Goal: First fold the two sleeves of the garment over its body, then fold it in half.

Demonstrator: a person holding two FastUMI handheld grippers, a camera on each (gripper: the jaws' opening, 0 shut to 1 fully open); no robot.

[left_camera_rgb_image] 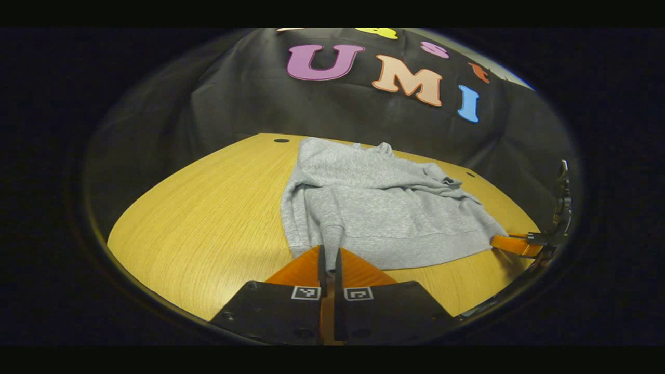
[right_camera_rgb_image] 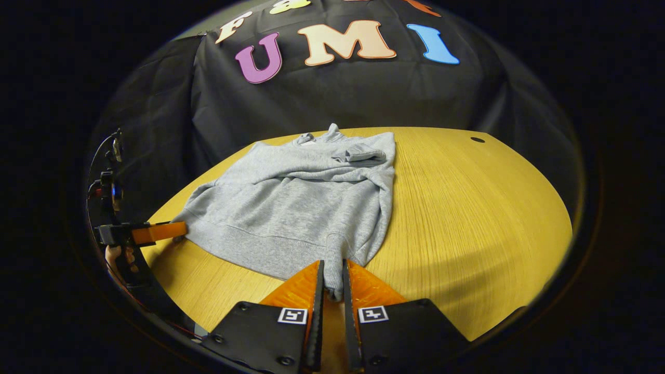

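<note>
A grey sweatshirt [left_camera_rgb_image: 379,202] lies flat on the wooden table [left_camera_rgb_image: 208,208], both sleeves folded in over its body. In the right gripper view one cuff [right_camera_rgb_image: 363,154] rests on the sweatshirt [right_camera_rgb_image: 296,202] near the collar. My left gripper [left_camera_rgb_image: 329,254] is shut on the near hem at one bottom corner, fabric pinched between its fingers. My right gripper [right_camera_rgb_image: 332,272] is shut on the hem at the other bottom corner. Each gripper also appears in the other's view at the hem's far end: the right gripper [left_camera_rgb_image: 501,242] and the left gripper [right_camera_rgb_image: 174,230], low over the table.
Black cloth walls close the booth behind and beside the table [right_camera_rgb_image: 467,218]. Small round holes [left_camera_rgb_image: 281,140] [right_camera_rgb_image: 477,139] sit near the table's far edge. A hand [right_camera_rgb_image: 111,257] holds the left gripper. Bare wood lies on both sides of the sweatshirt.
</note>
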